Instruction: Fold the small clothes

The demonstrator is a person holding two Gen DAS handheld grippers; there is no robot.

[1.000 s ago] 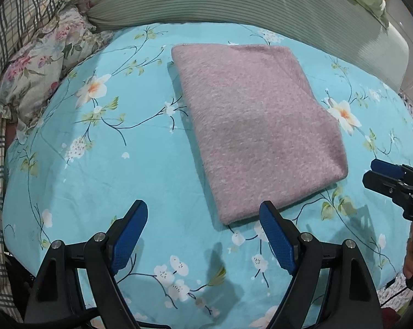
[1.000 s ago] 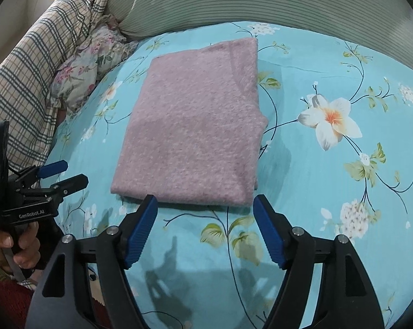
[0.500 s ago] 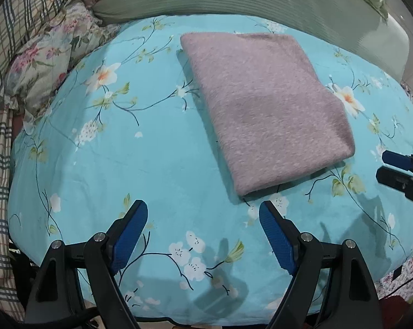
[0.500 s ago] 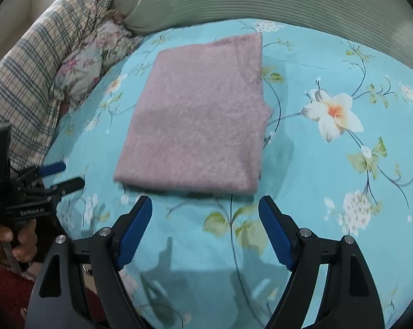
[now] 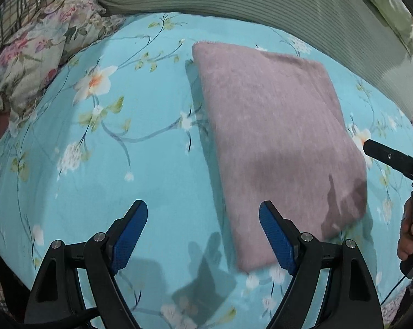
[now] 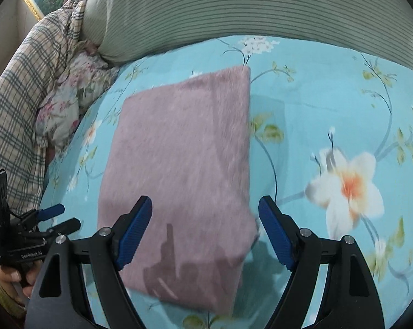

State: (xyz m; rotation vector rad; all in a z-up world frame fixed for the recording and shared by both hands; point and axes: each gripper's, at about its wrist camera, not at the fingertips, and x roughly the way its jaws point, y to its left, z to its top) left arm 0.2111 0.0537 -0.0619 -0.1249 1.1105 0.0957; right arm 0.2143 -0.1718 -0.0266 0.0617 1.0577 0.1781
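At the far left a checked blanket (image 6: 20, 104) and a flowered pillow (image 5: 42, 52) crowd the edge of the bed (image 5: 140, 164), with a striped green cushion (image 6: 261, 8) running along the back. Nothing there touches the work, though a garment shoved that way could snag on them.

The left tongs (image 5: 203, 233) stand wide apart and empty, low over the blue flowered sheet, with the near left corner of the cloth just inside the right-hand finger. If they close here they would probably pinch only the top layer, or catch sheet along with cloth, and peel the fold open when lifted.

The pink cloth (image 5: 275, 137) lies flat on the bed as a neat rectangle, already folded at least once by the look of its thick near edge. How many layers it holds cannot be told, since both views are smeared by motion. One more fold may be intended, or it may be finished.

The right tongs (image 6: 205, 230) are also wide apart and hold nothing. They hang over the near right part of the cloth, one finger above it and the other beyond its right edge. Whether the tips touch the cloth is unclear. Coming down here, they could press the stack askew or drag it along the soft sheet. If the two tongs grip at uneven depths, the next fold would likely come out crooked, with its edges not meeting.
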